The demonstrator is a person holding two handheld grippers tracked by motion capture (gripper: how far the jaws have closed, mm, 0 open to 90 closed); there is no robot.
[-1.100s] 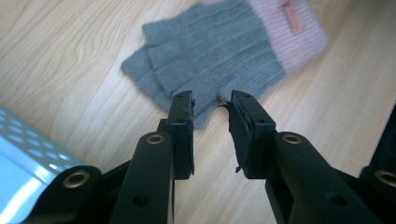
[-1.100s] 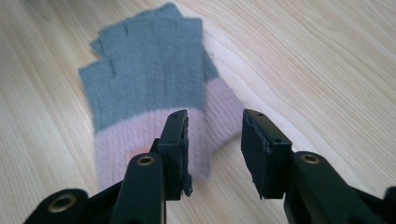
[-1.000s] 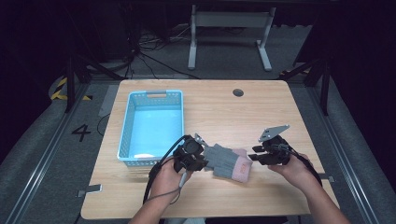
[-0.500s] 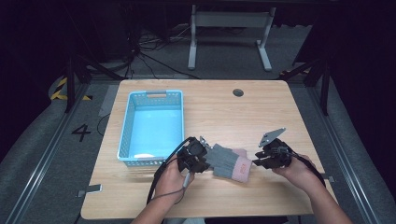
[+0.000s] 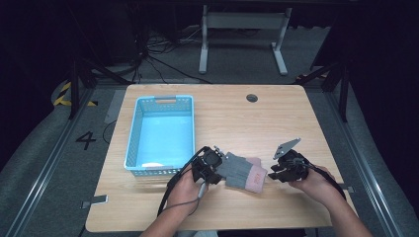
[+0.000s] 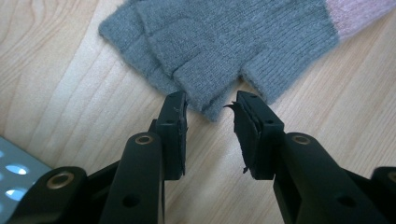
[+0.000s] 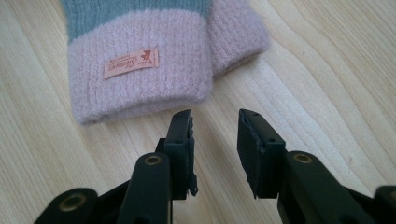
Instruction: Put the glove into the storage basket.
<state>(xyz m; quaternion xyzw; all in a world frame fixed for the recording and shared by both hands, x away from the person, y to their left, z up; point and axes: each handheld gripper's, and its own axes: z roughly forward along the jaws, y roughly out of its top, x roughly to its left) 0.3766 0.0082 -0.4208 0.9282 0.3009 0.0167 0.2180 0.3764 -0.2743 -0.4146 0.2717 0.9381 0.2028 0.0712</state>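
A pair of grey knit gloves with pink cuffs (image 5: 242, 172) lies flat on the wooden table (image 5: 232, 118), one on top of the other. My left gripper (image 5: 217, 168) is open at the fingertip end; in the left gripper view its jaws straddle a grey glove finger (image 6: 210, 88) without closing on it. My right gripper (image 5: 272, 172) is open just short of the pink cuff (image 7: 140, 70), which carries a small orange label (image 7: 131, 63). Nothing is held between either pair of jaws.
A light blue plastic basket (image 5: 160, 133) stands on the table's left half, close behind my left hand. A round cable hole (image 5: 252, 98) sits near the far edge. Beyond the table are a dark floor and a metal frame (image 5: 242, 39).
Both grippers have drawn slightly back toward the table's near edge and apart from the gloves. The gloves lie flat and have barely shifted.
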